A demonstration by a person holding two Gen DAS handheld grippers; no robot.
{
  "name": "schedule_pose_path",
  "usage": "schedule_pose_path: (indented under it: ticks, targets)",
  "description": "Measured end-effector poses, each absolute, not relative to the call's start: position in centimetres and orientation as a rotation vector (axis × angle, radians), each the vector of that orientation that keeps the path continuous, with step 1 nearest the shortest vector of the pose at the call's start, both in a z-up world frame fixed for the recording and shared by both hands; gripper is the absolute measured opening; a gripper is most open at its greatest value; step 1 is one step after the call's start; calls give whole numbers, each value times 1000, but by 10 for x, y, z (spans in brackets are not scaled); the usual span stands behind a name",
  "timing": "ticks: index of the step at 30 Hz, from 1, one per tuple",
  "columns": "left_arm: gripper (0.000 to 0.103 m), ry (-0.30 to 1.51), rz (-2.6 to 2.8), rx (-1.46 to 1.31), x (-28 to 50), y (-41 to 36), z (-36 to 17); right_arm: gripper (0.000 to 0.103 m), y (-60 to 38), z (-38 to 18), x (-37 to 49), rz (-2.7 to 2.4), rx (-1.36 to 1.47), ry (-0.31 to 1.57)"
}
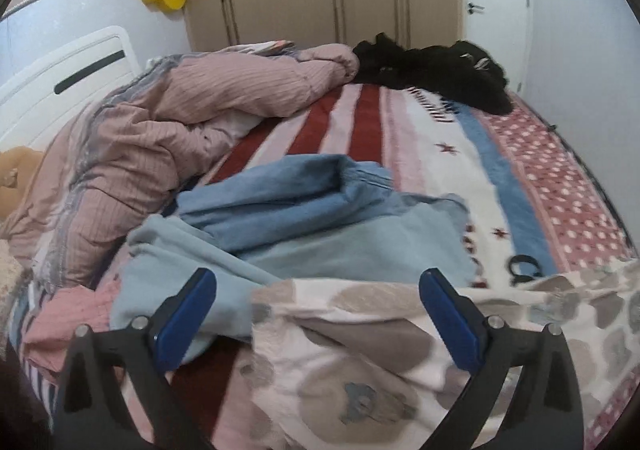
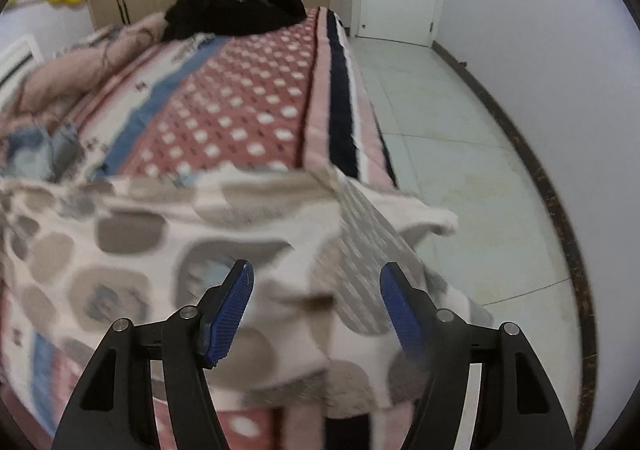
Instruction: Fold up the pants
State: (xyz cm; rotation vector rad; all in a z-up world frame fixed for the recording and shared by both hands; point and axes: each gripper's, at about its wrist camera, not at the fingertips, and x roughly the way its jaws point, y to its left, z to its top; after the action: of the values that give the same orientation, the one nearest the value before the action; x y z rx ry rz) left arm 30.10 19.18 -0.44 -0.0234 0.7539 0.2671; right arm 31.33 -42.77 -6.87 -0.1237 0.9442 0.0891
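Cream fleece pants with grey-brown blotches lie along the near edge of the striped bed cover, long axis left-right. Left claw wide, above one end; right claw wide, above the overhanging end, seemingly nearer the cloth.

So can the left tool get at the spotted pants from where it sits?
Probably yes. The left tool is open, and the spotted pants lie right between and under its fingers on the bed, with nothing covering them.
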Motion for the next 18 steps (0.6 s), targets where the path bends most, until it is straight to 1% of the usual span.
schedule_pose_path:
  ticks: [7,8,10,11,12,15,18]
  targets:
    - [100,722,54,1,266,113,-13,62,-458,-108,306,45,-105,978]
    - [100,724,35,-7,263,103,-16,59,-461,-113,307,42,-97,986]
    - [100,729,2,-1,259,84,-23,30,-471,-119,309,3,-87,980]
    - [100,730,-8,9,258,77,-25,10,-476,-120,310,-17,-75,977]
    - [100,728,-12,22,257,70,-26,5,-482,-118,312,-37,-56,968]
    - [100,719,-13,54,255,56,-28,2,-494,-107,317,-50,-60,926]
    - [100,716,-3,63,251,53,-30,1,-508,-92,333,-98,-84,904]
